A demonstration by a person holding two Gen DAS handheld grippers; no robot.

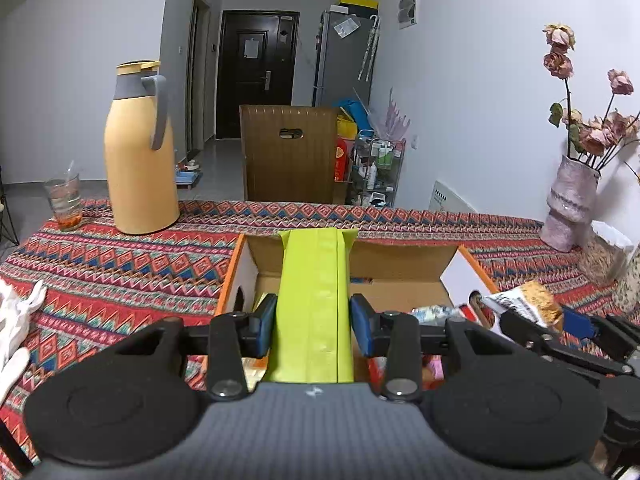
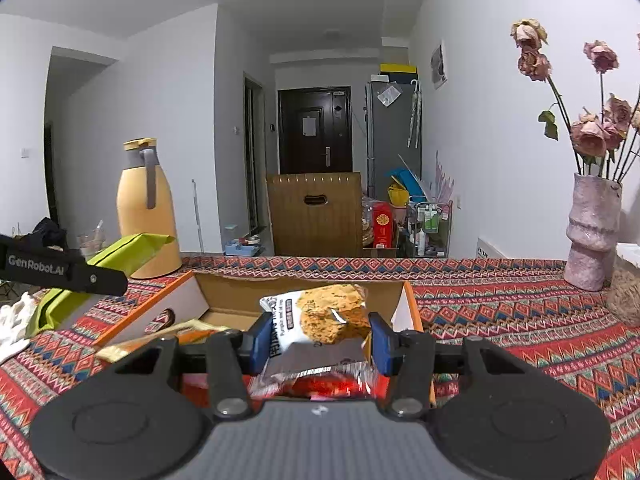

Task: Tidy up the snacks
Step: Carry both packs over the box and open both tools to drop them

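A long lime-green snack pack (image 1: 316, 304) is clamped between the blue pads (image 1: 266, 326) of the left tool (image 1: 314, 328), held above an open cardboard box (image 1: 396, 258) with orange edges. The pack stretches away toward 12 o'clock, its far end over the box's back wall. In the right wrist view the same green pack (image 2: 120, 256) shows at 9 o'clock, beside the box's left wall.

The right tool (image 2: 322, 342) grips a cookie packet (image 2: 320, 320), white with a printed oat cookie, over the near end of the box (image 2: 240, 292). Under it lies a shiny red wrapper (image 2: 320, 384); a pale yellow packet (image 2: 176, 332) lies inside the box at 9 o'clock.

The box sits on a desk (image 2: 500, 320) covered by a red patterned cloth. On the desk at 10 o'clock stands a tall yellow thermos (image 1: 138, 152) with a grey handle, and further left a drinking glass (image 1: 66, 204). At 2 o'clock a pink vase (image 2: 592, 232) holds dried roses (image 2: 588, 136). White fabric (image 1: 16, 320) lies at the left desk edge. Beyond the desk, at 12 o'clock, stands a brown cardboard carton (image 1: 290, 152) on the floor, with a dark door (image 1: 256, 72) behind it.
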